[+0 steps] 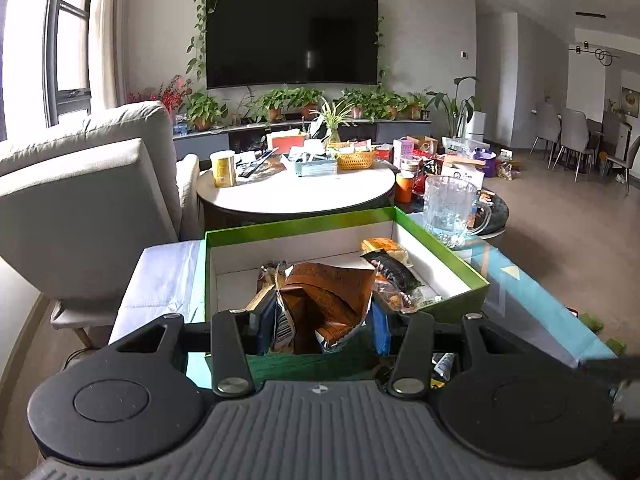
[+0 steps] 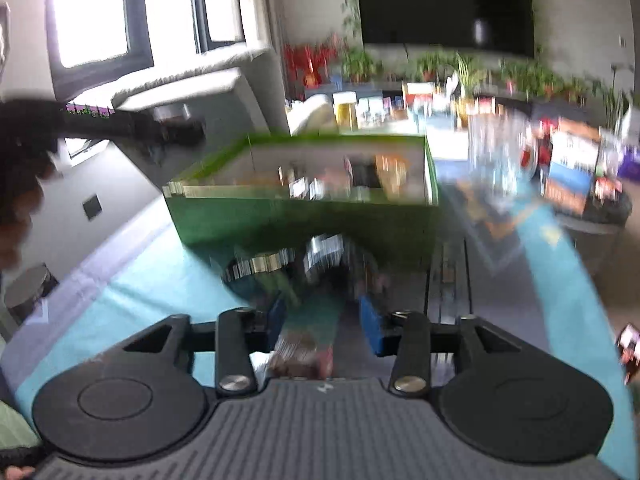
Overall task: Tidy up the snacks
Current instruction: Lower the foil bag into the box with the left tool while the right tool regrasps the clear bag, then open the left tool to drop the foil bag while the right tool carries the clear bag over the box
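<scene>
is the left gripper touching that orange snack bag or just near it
Touching. The left wrist view shows the left gripper closed on the orange snack bag, its blue pads pressing both crumpled sides, above the green box.

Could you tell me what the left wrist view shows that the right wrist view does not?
Only the left wrist view shows the left gripper clamped on an orange snack packet over the box, and the packets inside clearly. Only the right wrist view, heavily blurred, shows the right gripper with an unidentifiable packet between its fingers, before the box's front wall. Both show the green box and glass mug.
</scene>
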`<state>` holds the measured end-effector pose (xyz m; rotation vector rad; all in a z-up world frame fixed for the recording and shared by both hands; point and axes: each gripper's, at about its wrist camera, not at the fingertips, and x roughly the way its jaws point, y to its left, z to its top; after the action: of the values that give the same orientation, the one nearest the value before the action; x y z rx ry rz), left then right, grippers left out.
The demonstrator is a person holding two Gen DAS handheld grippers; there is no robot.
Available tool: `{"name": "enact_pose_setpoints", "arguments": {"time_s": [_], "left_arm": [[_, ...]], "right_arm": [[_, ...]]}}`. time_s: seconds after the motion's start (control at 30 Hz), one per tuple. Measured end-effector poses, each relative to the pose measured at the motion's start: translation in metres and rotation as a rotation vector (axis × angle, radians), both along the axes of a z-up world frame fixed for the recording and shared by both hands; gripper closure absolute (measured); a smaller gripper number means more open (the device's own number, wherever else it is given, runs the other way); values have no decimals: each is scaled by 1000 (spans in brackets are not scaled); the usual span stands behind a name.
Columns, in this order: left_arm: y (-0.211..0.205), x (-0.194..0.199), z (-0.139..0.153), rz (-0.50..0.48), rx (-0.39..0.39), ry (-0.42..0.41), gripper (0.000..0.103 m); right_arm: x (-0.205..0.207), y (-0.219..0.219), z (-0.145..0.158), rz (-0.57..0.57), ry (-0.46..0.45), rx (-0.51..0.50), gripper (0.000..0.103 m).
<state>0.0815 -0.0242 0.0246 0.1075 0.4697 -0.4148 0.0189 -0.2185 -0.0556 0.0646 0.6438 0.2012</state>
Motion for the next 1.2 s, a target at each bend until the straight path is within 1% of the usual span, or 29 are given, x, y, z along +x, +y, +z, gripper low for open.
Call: {"name": "enact_pose_setpoints", "arguments": {"time_s": [0.03,0.07,0.1,0.2,0.27,0.33,0.37,0.43,0.47,0.5,0.53,0.57,0.6,0.63,0.7,0.8,0.93,1.07,1.2], "left_arm": [[0,1,0,3,-1,5,60],[0,2,0,4,-3,8,60],[0,3,-1,5,-3,10,60],[0,3,1,7,-3,9,60],[-1,3,0,7,-3,11,60],[-1,4,0,10,-2,15,60],[-1,4,-1,11,-1,19,60],[-1,3,-1,12,2,25,60],[-1,3,-2,13,2,26,60],[0,4,-3,15,1,28,60],[0,5,-3,16,1,30,60],[0,5,-3,18,1,31,60],[0,5,-3,19,1,32,60],[0,5,-3,19,1,32,60],[0,5,-3,16,-1,30,60],[-1,6,-1,11,-6,20,60],[-2,10,2,12,-9,9,60],[-7,17,8,10,-7,-11,60],[-12,29,11,10,-11,-16,60]], "right_arm": [[0,-1,-6,-9,23,10,66],[-3,-4,-10,-15,16,42,66],[-3,-5,-13,-27,31,57,66],[-4,-5,-16,-39,48,85,65],[-6,-5,-15,-8,61,134,65],[-12,-2,-12,28,38,158,65],[-13,0,-13,44,23,138,65],[-14,9,-16,77,4,58,65],[-12,13,-18,98,16,22,65],[-7,16,-22,123,46,2,65],[-5,17,-24,132,62,-3,65],[-5,18,-24,117,44,-11,65],[-3,19,-24,102,54,-12,66],[-3,19,-24,92,46,-17,66],[-2,20,-20,96,45,-18,66],[-3,14,-16,110,57,27,66],[-7,9,-4,94,11,34,66],[-4,5,18,91,-82,29,66],[14,-2,38,65,-169,15,66]]}}
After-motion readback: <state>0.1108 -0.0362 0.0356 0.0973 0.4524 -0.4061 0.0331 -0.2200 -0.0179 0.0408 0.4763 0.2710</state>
